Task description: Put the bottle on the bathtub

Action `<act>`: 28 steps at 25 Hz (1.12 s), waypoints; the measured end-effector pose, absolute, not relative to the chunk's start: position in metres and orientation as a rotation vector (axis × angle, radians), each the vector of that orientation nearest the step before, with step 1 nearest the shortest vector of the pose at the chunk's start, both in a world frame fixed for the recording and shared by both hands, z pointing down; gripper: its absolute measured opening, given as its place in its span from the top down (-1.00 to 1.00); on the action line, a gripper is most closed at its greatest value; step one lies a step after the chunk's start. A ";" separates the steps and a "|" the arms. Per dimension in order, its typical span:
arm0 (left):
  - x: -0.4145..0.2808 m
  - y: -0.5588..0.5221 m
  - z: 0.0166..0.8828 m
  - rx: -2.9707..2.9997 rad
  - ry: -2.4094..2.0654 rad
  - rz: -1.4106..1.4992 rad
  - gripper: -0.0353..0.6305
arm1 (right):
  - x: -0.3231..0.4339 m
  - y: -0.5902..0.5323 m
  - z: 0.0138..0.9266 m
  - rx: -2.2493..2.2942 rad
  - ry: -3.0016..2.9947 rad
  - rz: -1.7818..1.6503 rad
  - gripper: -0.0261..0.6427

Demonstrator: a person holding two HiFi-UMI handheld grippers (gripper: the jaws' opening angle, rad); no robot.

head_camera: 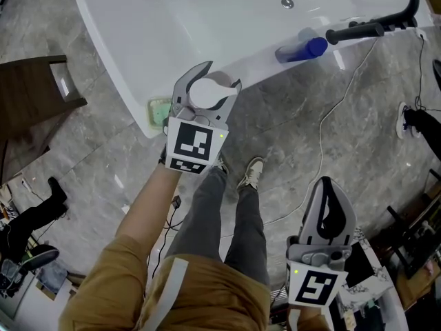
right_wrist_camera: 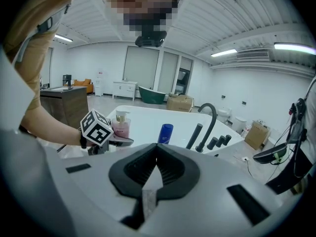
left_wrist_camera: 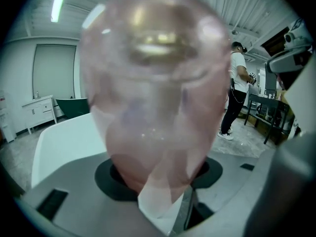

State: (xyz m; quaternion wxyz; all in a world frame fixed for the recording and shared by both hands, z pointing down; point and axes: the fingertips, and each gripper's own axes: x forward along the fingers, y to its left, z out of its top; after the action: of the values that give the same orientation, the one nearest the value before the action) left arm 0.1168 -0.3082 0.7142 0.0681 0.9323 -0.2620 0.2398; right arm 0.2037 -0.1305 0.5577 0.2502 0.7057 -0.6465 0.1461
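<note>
A pink pump bottle [head_camera: 207,94] with a white top sits between the jaws of my left gripper [head_camera: 219,78], which is shut on it. It is over the near rim of the white bathtub [head_camera: 172,26]. The left gripper view is filled by the bottle [left_wrist_camera: 153,93], pink and see-through. From the right gripper view the bottle [right_wrist_camera: 121,125] stands upright at the tub rim [right_wrist_camera: 143,117]; whether it touches the rim is unclear. My right gripper [head_camera: 328,183] hangs low at the right, shut and empty, its jaws [right_wrist_camera: 155,157] closed together.
A blue bottle [head_camera: 303,49] lies on the tub rim beside a black faucet [head_camera: 372,27]. A green pad [head_camera: 160,109] sits on the rim's near corner. A dark wooden cabinet [head_camera: 34,95] stands left. A white cable [head_camera: 331,116] runs over the grey floor.
</note>
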 end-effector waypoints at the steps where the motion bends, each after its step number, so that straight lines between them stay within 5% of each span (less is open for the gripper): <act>1: 0.117 -0.308 0.713 2.808 -0.789 0.710 0.17 | 0.204 -0.130 0.557 1.922 -1.758 0.395 0.91; 10: 0.101 -0.306 0.697 2.809 -0.892 0.631 -0.05 | 0.195 -0.116 0.545 1.940 -1.758 0.369 0.91; 28: 0.059 -0.264 0.649 2.744 -1.015 0.729 -0.07 | 0.169 -0.094 0.488 1.957 -1.870 0.256 0.91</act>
State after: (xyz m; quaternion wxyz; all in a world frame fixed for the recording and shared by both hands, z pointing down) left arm 0.0589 -0.2638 0.6492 0.0633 0.9082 -0.3361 0.2413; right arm 0.1688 -0.0945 0.4876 0.2097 0.7039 -0.6724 0.0920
